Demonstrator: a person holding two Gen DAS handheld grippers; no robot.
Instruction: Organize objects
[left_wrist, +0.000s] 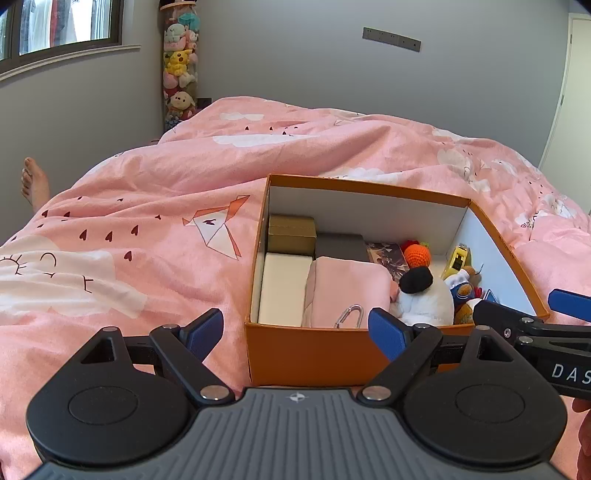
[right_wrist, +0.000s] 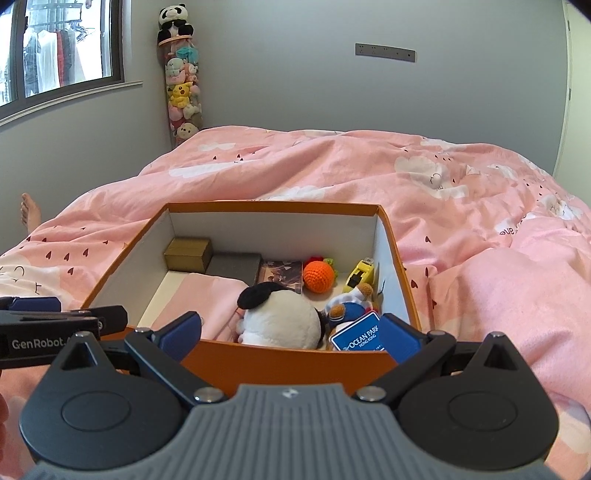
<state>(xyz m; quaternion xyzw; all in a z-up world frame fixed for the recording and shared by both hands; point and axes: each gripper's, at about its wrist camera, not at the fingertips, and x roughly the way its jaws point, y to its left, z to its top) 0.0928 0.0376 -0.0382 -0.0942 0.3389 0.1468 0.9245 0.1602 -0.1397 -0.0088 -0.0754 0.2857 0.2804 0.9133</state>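
both black two-finger grippers, left (left_wrist: 295, 328) and right (right_wrist: 291, 332), have blue pads, ribbed grey bodies and silver screws (white lettering on the sides).

right tool (left_wrist: 532, 306) cut by frame edge | blue tag (right_wrist: 356, 338) half hidden (text truncated)

Both views are evenly lit by soft daylight entering from the window (left_wrist: 55, 26) at upper left of the frame. Shadows are faint; the orange box (right_wrist: 295, 363) shades its own interior lightly. No glare. Focus is sharp throughout. Strong fisheye distortion bows walls and window frame; corners vignette dark.
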